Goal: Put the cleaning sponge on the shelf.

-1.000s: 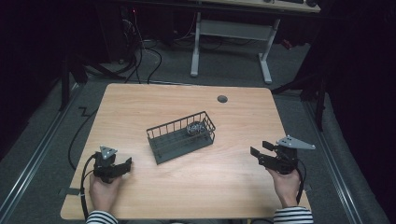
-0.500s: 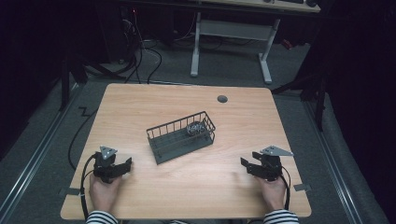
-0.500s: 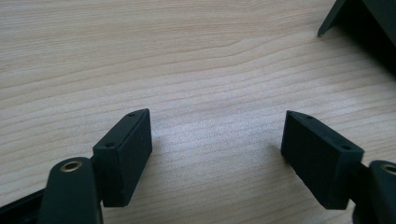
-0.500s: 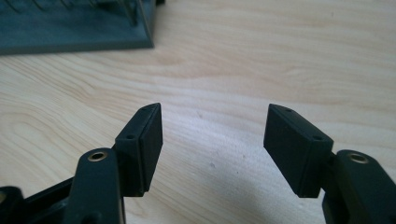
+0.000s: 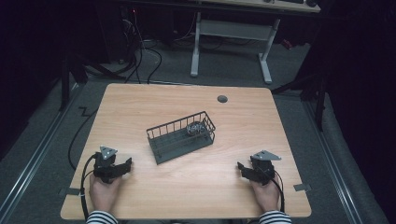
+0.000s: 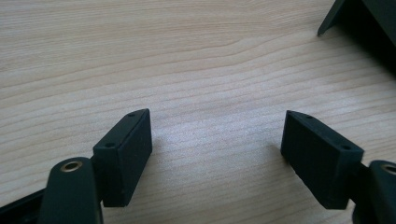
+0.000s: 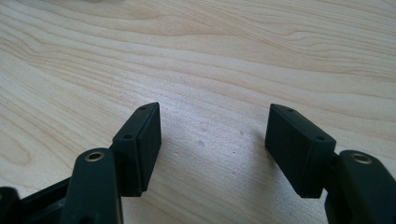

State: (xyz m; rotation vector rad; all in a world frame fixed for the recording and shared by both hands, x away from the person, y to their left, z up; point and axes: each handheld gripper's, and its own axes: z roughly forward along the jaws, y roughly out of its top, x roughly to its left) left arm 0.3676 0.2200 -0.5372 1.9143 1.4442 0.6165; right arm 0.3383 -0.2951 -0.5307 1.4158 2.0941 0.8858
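A dark wire basket (image 5: 181, 136) is seen lying near the middle of the wooden table (image 5: 140, 107), set at an angle to the table's edges. Inside it, at its far right end, a small greyish, shiny object (image 5: 194, 128) is held; what it is cannot be made out from the high view. A dark round grommet (image 5: 222, 98) is set into the table beyond the basket. The left gripper (image 5: 122, 166) is held low at the near left corner, well apart from the basket, its jaws spread wide over bare wood. The right gripper (image 5: 243, 168) is held at the near right, jaws likewise apart and empty. A dark corner of the basket (image 6: 369, 23) is caught in the left gripper view.
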